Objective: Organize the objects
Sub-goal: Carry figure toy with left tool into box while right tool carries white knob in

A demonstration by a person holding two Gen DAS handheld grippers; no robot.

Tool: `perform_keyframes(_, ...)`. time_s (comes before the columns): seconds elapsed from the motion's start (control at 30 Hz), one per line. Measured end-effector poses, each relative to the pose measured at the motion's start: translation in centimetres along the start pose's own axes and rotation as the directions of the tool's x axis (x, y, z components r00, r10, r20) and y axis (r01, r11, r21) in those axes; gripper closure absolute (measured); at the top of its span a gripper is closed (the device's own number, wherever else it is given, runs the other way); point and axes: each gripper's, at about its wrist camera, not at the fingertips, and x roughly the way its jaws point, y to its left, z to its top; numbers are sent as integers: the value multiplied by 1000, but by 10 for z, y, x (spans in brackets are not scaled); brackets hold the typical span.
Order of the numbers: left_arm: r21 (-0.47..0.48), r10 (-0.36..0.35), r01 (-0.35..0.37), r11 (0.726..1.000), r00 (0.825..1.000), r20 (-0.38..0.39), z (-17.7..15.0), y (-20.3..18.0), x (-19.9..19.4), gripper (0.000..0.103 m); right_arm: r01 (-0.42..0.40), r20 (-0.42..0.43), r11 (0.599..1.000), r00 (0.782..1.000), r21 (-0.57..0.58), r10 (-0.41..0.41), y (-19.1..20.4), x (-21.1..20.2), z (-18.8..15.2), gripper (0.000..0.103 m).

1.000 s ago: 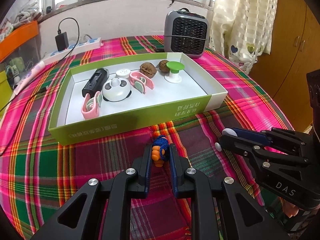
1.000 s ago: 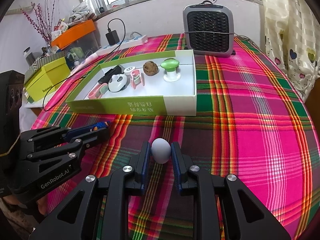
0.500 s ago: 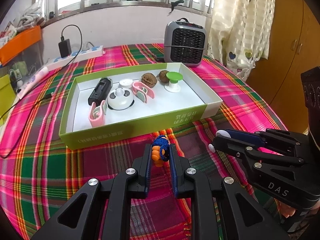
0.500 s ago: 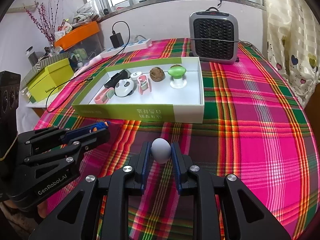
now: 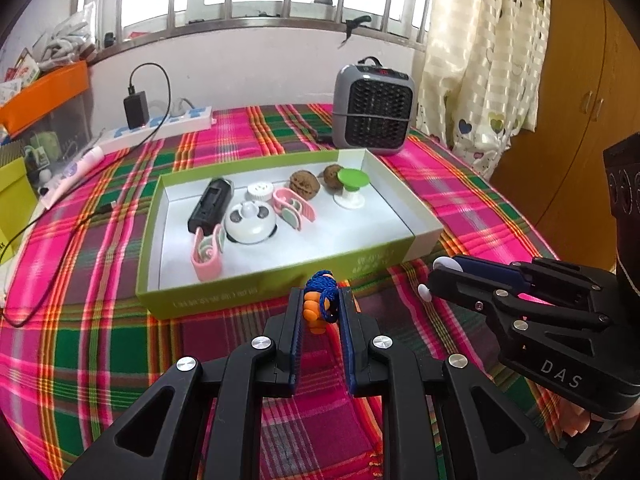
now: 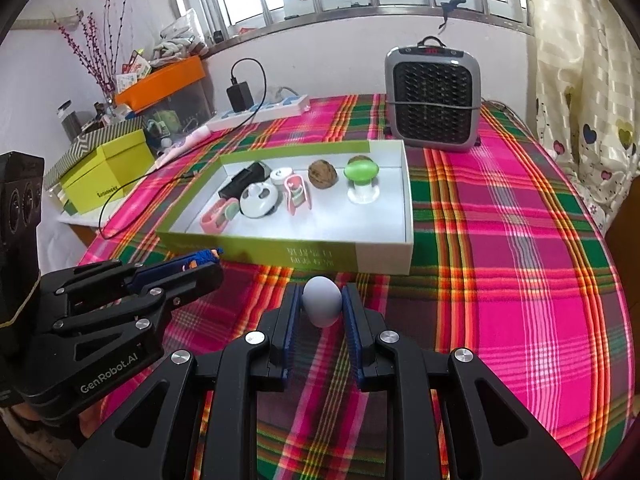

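Note:
My left gripper [image 5: 320,304] is shut on a small orange figure with a blue cord [image 5: 318,306], held above the cloth just in front of the green box [image 5: 256,292]. My right gripper [image 6: 322,308] is shut on a pale grey egg [image 6: 322,306], also in front of the box [image 6: 384,254]. The box holds a black device [image 5: 210,204], a white round panda toy [image 5: 250,222], two pink clips [image 5: 206,254], two walnuts [image 5: 305,185] and a green-topped knob [image 5: 352,186]. Each gripper shows in the other's view: the right one [image 5: 434,278], the left one [image 6: 212,260].
A grey heater [image 5: 374,110] stands behind the box. A power strip with a black charger [image 5: 160,122] lies at the back left. A yellow-green box [image 6: 106,170] and an orange bin [image 6: 164,82] sit at the left. A curtain [image 5: 480,60] hangs at the right.
Both grippers have risen and pulled back from the box, each still holding its object. The box now looks smaller and farther away.

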Motion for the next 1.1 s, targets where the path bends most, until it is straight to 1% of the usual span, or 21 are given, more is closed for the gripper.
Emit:
perform_keyframes(0.5,-15,4,-3,1000,1000,22,16,6,2,88,-4,15,1000,1000,-5,4,-1,4,18,81)
perform_keyframes(0.67,-25,15,-14,1000,999,29,23,12,3,88,-9,18,1000,1000,-6,10,-2,9,25,81)
perform_keyframes(0.9,-37,29,-27,999,999,34,34,19,10,88,-9,21,1000,1000,-8,9,-6,16,37,81)
perform_keyframes(1.1,-45,34,-33,998,999,21,41,24,23,88,-1,14,1000,1000,-19,2,-9,26,47,81)
